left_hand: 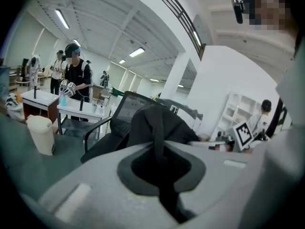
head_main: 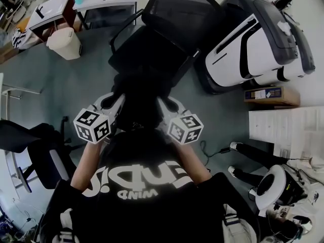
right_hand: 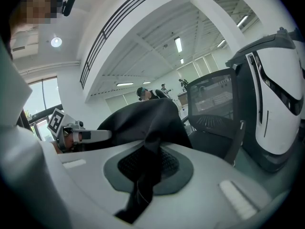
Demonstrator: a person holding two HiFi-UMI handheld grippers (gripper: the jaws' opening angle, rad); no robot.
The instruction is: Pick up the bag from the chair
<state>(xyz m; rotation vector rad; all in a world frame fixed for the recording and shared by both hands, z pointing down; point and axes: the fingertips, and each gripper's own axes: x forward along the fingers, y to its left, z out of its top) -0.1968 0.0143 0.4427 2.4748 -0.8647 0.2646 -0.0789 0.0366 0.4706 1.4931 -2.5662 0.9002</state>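
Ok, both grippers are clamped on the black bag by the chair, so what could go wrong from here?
1. Thin grips: the left gripper pinches only a narrow strap in its fingers, and the right gripper only a fold of cloth. Either could slip, and the bag would sag or drop.
2. The bag hangs close to the chair and might catch on its armrest.

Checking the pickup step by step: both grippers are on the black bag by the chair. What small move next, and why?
Probably lift the left gripper and right gripper together a little, jaws shut: each pinches black fabric of the bag, which hangs between them near the chair; whether it clears the seat is unclear.
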